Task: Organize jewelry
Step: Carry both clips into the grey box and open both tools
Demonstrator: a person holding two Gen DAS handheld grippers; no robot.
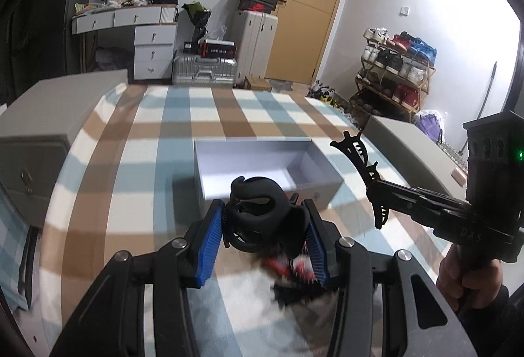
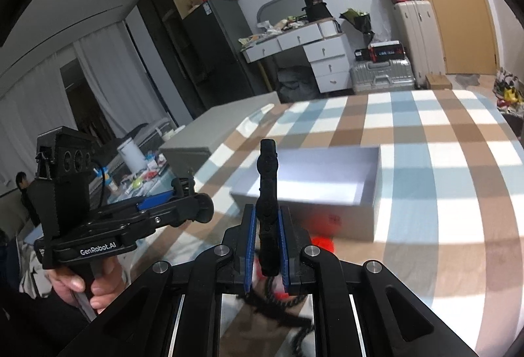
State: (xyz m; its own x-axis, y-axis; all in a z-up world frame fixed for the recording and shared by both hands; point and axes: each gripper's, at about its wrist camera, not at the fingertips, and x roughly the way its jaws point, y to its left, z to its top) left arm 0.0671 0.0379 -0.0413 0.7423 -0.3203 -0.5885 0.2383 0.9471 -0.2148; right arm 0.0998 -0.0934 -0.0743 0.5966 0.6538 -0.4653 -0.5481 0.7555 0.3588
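The left gripper (image 1: 265,226) pinches a rounded black claw hair clip (image 1: 262,209) between its blue pads. The right gripper (image 2: 267,245), nearly closed, clamps a long, flat black hair clip (image 2: 268,199). Both hang just in front of the open white box (image 1: 262,167) on the checked cloth (image 1: 131,160). To do well, each should come over the box, go low inside, then release, one after the other.

Rounded black claw clip (image 1: 262,213), toothed black clip (image 2: 267,209), open white box (image 1: 262,167)
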